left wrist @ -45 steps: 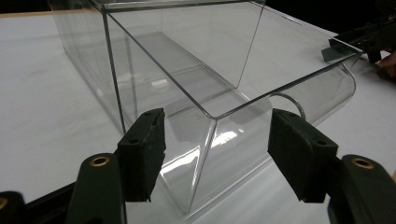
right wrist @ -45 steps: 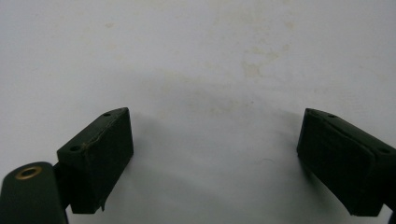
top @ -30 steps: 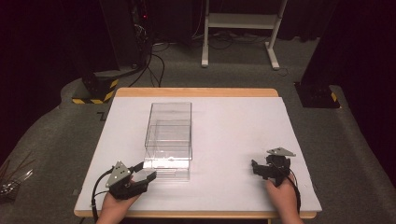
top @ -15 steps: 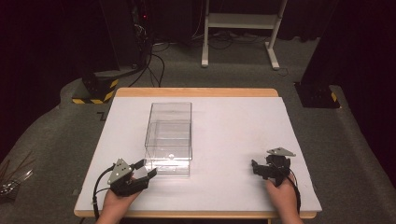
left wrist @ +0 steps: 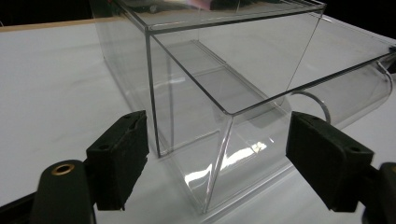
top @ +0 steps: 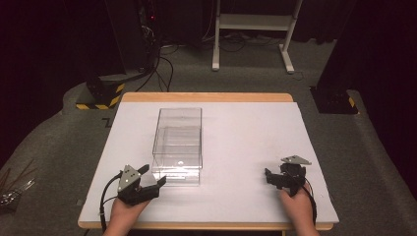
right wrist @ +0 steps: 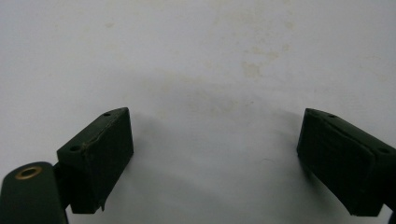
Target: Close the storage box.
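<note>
Left gripper at near left of table, jaws opening, pads clear of clear box. Box resting left of centre, near corner between the jaws. Right gripper near right, jaws spread over bare surface.

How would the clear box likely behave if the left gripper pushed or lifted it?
The clear box looks thin-walled and empty, so probably light and stiff. Its glossy walls may slip against the pads. On the smooth white table it would likely slide rather than tip, being long and low.

Bright table, dark surroundings (soft glare on plastic).
</note>
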`<action>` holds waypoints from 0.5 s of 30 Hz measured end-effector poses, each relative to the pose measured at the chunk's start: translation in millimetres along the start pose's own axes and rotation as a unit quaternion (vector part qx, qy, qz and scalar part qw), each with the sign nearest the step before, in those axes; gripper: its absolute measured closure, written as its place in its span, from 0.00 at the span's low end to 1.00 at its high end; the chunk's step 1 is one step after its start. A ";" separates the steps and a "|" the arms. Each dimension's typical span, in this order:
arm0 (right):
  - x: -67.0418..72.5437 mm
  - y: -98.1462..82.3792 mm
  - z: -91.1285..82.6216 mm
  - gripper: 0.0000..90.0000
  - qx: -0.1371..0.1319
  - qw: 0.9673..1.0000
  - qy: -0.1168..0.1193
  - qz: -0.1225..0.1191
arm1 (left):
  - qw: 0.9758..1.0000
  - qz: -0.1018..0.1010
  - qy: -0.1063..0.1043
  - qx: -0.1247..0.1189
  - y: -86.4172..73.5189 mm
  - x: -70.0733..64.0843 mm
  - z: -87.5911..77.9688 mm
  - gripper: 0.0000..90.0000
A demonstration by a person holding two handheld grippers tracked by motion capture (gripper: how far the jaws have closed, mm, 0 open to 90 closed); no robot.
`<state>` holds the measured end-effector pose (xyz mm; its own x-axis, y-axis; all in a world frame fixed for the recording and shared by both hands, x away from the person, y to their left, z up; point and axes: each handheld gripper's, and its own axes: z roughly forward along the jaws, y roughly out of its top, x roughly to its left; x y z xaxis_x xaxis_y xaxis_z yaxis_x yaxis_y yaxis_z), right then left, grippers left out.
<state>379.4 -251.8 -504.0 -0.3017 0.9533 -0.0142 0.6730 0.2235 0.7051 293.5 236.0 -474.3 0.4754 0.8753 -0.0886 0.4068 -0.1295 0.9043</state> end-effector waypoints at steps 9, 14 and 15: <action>0.0 0.0 0.0 0.12 0.000 1.000 0.000 0.000 | 1.000 0.000 0.006 0.007 4.7 5.0 9.0 0.21; 0.0 0.0 -0.1 0.12 0.000 1.000 0.000 0.001 | 1.000 0.000 0.015 0.008 9.2 9.8 17.4 0.20; 0.0 0.0 -0.1 0.12 0.000 1.000 0.000 0.001 | 1.000 0.000 0.015 0.008 9.2 9.8 17.4 0.19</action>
<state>379.4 -251.9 -504.0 -0.3010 0.9535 -0.0134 0.6735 0.2225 0.7049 315.5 235.2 -474.1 0.4522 0.8887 -0.0750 0.4195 -0.1377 0.8973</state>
